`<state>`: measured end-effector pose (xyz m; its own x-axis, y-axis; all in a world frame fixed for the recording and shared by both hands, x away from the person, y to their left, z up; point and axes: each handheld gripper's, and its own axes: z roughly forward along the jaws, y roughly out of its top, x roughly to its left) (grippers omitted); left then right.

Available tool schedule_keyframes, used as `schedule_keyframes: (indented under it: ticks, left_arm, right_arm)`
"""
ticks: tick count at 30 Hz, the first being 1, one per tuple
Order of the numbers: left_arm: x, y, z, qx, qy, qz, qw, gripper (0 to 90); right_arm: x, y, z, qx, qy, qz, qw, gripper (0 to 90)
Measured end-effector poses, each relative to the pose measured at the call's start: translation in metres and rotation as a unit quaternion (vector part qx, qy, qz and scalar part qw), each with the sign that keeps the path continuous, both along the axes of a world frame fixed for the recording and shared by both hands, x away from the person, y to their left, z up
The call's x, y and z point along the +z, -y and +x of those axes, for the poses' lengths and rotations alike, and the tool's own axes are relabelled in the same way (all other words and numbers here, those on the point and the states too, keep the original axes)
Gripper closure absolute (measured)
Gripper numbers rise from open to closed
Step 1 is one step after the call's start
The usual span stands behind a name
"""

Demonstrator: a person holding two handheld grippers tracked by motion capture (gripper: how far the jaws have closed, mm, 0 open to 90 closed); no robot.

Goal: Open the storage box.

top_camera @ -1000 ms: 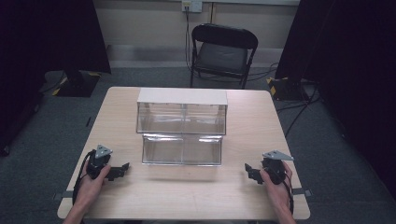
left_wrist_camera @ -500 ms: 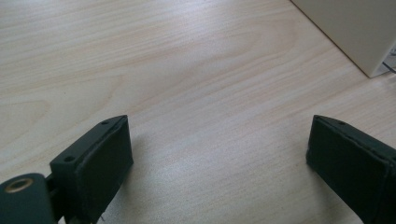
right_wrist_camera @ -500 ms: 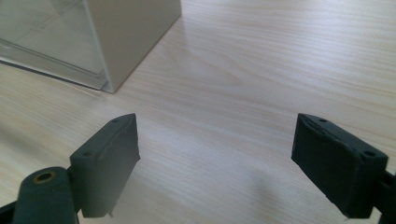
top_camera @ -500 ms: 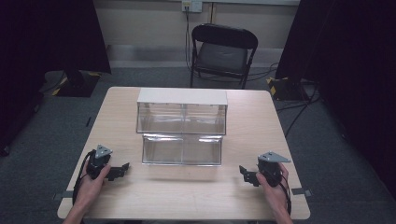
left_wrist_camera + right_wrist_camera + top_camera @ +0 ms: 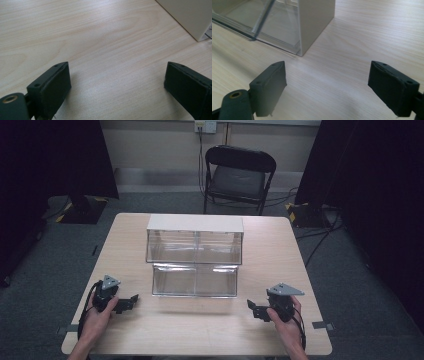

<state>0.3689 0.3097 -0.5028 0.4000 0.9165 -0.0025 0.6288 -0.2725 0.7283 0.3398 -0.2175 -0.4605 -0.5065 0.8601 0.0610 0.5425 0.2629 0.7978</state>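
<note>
Resting on the table (image 5: 200,335) well to the left of the clear drawer cabinet (image 5: 195,245), the left gripper (image 5: 131,301) has its jaws spread wide and holds nothing. The cabinet stands at the table's middle, its lower drawer (image 5: 195,281) pulled out toward the person. Well to the right of the cabinet, the right gripper (image 5: 252,309) is also wide open and empty, its jaws aimed inward at the cabinet's near corner (image 5: 303,51). Judging from this, the work is about to begin on the drawer: approach its front edge squarely, keep the jaws level with the thin clear wall, and steady the cabinet with the other gripper so it does not slide.
</note>
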Motion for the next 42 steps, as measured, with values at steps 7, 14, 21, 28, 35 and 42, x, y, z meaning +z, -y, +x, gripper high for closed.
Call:
schedule_keyframes:
  ticks: [7, 14, 21, 28, 35, 42]
  left_arm:
    - [0.0, 0.0, 0.0, 0.0, 0.0, 0.0, 1.0, 6.5]
    - [0.0, 0.0, 0.0, 0.0, 0.0, 0.0, 1.0, 6.5]
    - [0.0, 0.0, 0.0, 0.0, 0.0, 0.0, 1.0, 6.4]
    - [0.0, 0.0, 0.0, 0.0, 0.0, 0.0, 1.0, 6.4]
    - [0.0, 0.0, 0.0, -0.001, -0.001, 0.001, 1.0, 6.4]
    - [0.0, 0.0, 0.0, 0.0, 0.0, 0.0, 1.0, 6.4]
  right_arm:
    - [0.004, -0.009, -0.003, 0.021, -0.006, 0.014, 0.9997, 14.3]
    - [0.005, -0.022, -0.004, 0.041, -0.008, 0.017, 0.999, 14.4]
    - [0.009, -0.034, 0.0, 0.055, -0.011, 0.017, 0.9983, 14.4]
    - [0.012, -0.05, 0.013, 0.066, -0.011, 0.003, 0.9978, 12.7]
    - [0.009, -0.071, 0.021, 0.09, -0.014, -0.009, 0.9958, 8.3]
    - [-0.004, -0.076, 0.027, 0.075, -0.015, -0.012, 0.997, 14.1]
